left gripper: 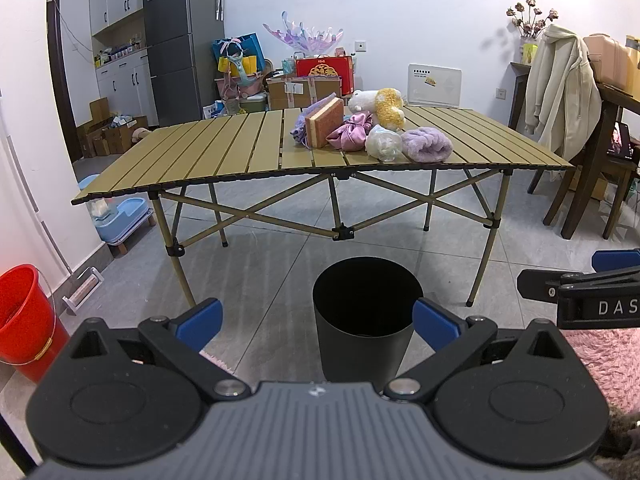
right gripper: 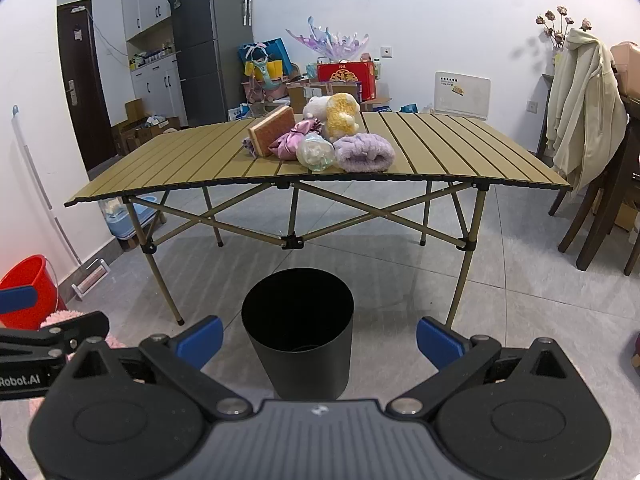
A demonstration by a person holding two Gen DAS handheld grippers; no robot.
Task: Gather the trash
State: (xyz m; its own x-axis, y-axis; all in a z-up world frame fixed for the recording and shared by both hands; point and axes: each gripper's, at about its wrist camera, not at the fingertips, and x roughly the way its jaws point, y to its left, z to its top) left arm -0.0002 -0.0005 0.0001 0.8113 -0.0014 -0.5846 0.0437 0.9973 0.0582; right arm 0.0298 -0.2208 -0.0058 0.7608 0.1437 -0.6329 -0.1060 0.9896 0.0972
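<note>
A black trash bin point(left gripper: 366, 316) point(right gripper: 298, 326) stands on the floor in front of a slatted folding table point(left gripper: 208, 156) point(right gripper: 180, 160). On the table lies a pile: a clear crumpled plastic bag point(left gripper: 383, 143) point(right gripper: 316, 152), a pink satin bundle point(left gripper: 351, 131) point(right gripper: 289, 140), a lilac fluffy cloth point(left gripper: 426, 144) point(right gripper: 365, 152), an orange sponge block point(left gripper: 324, 122) point(right gripper: 272, 123) and a white-yellow plush toy point(left gripper: 380, 106) point(right gripper: 334, 114). My left gripper point(left gripper: 318, 318) and right gripper point(right gripper: 320, 338) are both open and empty, low, near the bin, far from the table.
A red bucket point(left gripper: 22, 320) point(right gripper: 32, 284) stands at the left wall. A pink rug point(left gripper: 600, 360) lies on the right of the left view. A dark wooden chair with a cream hoodie point(left gripper: 560, 80) point(right gripper: 584, 104) stands at the right. Boxes and a fridge point(left gripper: 176, 40) line the back.
</note>
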